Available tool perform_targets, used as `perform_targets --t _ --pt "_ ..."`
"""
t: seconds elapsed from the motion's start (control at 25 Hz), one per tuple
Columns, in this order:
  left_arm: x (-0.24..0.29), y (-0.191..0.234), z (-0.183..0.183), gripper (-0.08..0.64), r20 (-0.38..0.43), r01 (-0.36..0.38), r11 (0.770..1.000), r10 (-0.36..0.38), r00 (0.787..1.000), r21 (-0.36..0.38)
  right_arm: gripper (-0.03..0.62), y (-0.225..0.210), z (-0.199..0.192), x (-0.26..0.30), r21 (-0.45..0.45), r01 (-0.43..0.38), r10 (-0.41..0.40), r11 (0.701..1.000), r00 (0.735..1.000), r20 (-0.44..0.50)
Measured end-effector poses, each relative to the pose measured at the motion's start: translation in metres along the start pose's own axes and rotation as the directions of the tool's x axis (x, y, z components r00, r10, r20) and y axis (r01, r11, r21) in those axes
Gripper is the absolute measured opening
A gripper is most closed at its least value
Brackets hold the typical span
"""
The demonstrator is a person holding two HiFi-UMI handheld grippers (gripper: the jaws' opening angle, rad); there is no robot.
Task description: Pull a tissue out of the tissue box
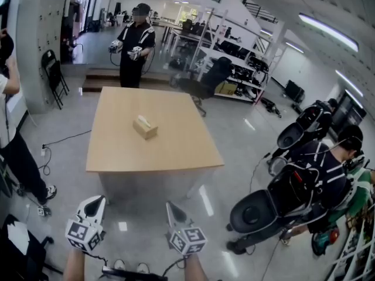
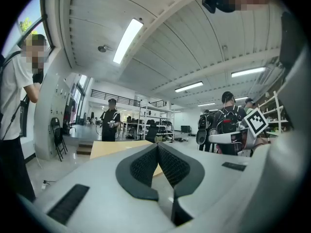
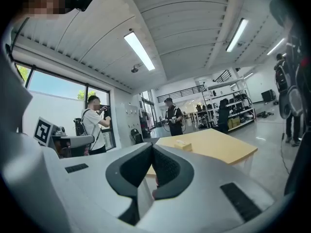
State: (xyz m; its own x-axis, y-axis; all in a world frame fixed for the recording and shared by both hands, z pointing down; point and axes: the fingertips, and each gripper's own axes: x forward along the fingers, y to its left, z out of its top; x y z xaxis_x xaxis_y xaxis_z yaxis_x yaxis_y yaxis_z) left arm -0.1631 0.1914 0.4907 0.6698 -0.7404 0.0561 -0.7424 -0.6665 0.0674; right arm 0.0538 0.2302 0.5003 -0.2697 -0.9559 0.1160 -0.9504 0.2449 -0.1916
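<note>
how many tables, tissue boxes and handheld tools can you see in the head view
table: 1
tissue box: 1
handheld tools: 2, the left tool and the right tool
total: 4

Wooden table point(image 1: 170, 151), tissue box point(image 1: 145, 127) on top

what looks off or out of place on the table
Nothing much stands out. The tissue box sits alone and flat near the middle of the table, only turned slightly askew to its edges.
</note>
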Motion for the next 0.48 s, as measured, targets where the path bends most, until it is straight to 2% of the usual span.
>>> perform_targets --t 0.32,0.48 --pt "0.008 -0.011 -0.002 0.008 0.003 0.004 1.0 -0.004 1.0 0.003 0.011 -0.009 -0.005 -0.004 -0.011 0.001 -0.001 1.0 1.0 -0.01" --pt "0.014 -0.018 -0.005 0.008 0.012 -0.016 1.0 0.016 1.0 -0.007 0.011 -0.012 -0.008 -0.01 -0.018 -0.021 0.021 1.0 1.0 -0.013"
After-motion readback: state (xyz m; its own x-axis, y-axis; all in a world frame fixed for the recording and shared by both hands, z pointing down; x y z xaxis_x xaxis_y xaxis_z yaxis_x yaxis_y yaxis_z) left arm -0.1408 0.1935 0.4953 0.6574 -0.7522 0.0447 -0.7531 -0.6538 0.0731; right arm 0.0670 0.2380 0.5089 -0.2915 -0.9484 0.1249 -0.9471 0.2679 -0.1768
